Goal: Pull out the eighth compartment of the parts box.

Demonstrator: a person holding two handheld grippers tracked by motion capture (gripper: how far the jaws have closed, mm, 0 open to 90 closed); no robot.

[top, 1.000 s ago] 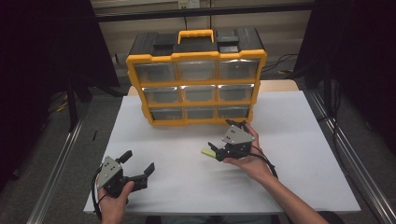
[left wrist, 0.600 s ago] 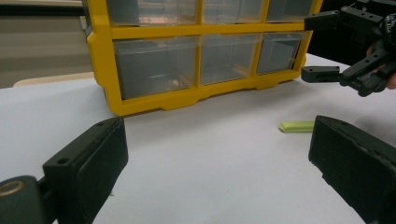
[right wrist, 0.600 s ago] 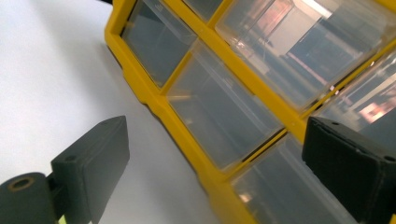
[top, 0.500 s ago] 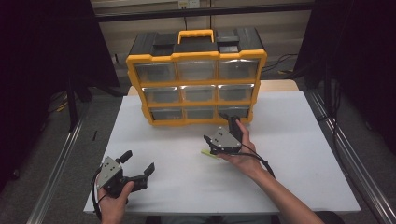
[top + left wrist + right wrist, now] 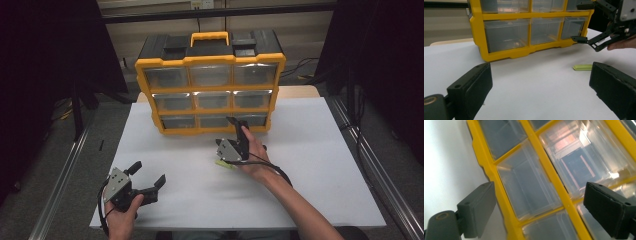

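The right claw (image 5: 239, 131) points at the bottom row of the yellow drawer box (image 5: 210, 80), just ahead of its tips; its jaws, wide apart and empty, have just been closing a little. A green strip (image 5: 225, 164) lies just behind it on the table (image 5: 320, 150). The left claw (image 5: 147, 176) rests wide open, empty.

Your yellow drawer cabinet (image 5: 210, 92) stands upright at the table's far edge, its clear drawers all shut; the green strip (image 5: 225, 164) lies flat in front of it.
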